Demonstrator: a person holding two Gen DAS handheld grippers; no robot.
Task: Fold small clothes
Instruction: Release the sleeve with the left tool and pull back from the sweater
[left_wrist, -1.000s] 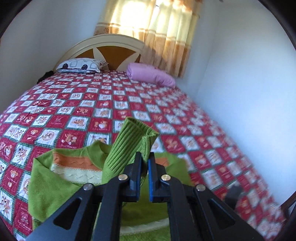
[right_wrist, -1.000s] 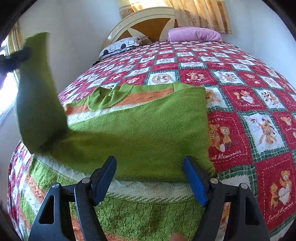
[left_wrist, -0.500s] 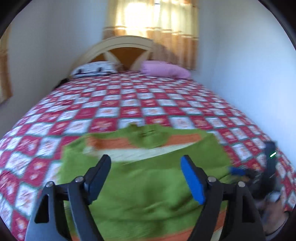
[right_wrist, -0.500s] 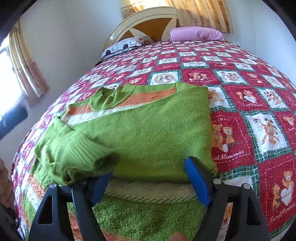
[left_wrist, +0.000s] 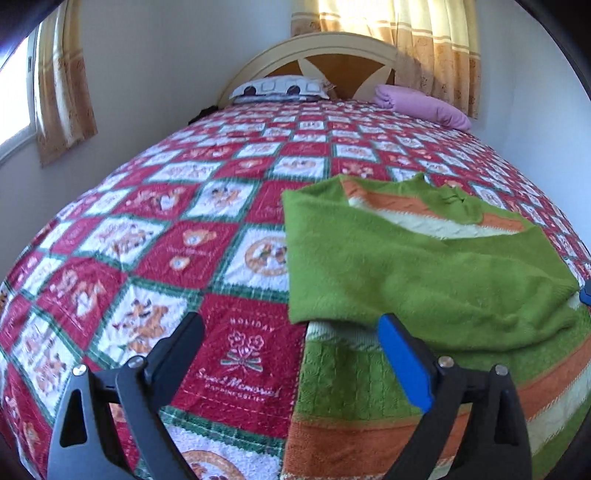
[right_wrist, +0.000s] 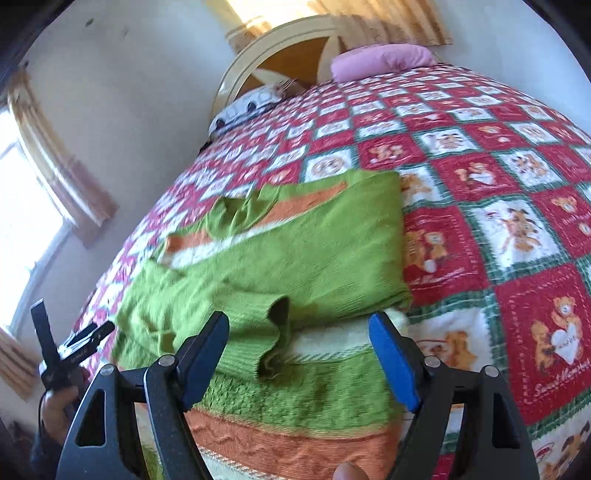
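A green knitted sweater (left_wrist: 424, 280) with orange and cream stripes lies flat on the quilted bed (left_wrist: 166, 258), both sleeves folded across its chest. My left gripper (left_wrist: 290, 328) hovers over the sweater's left edge. Its jaws are opening and nothing is between them. In the right wrist view the sweater (right_wrist: 314, 258) fills the middle, and a ribbed sleeve cuff (right_wrist: 273, 332) lies just ahead of my right gripper (right_wrist: 299, 325). The right jaws stand wide, closing slightly, above the hem and pressing on nothing. A hand (right_wrist: 55, 402) holds the left gripper (right_wrist: 70, 328) at the lower left.
A patterned pillow (left_wrist: 280, 88) and a pink pillow (left_wrist: 421, 107) rest against the headboard (left_wrist: 332, 55). Walls close in on both sides, with a curtained window (left_wrist: 62, 92) on the left. Bare quilt stretches left of the sweater and beyond it.
My left gripper let go of the raised green sleeve, which dropped across the sweater. It then opened wide and swung down to the sweater's left edge. The right gripper shifted slightly.
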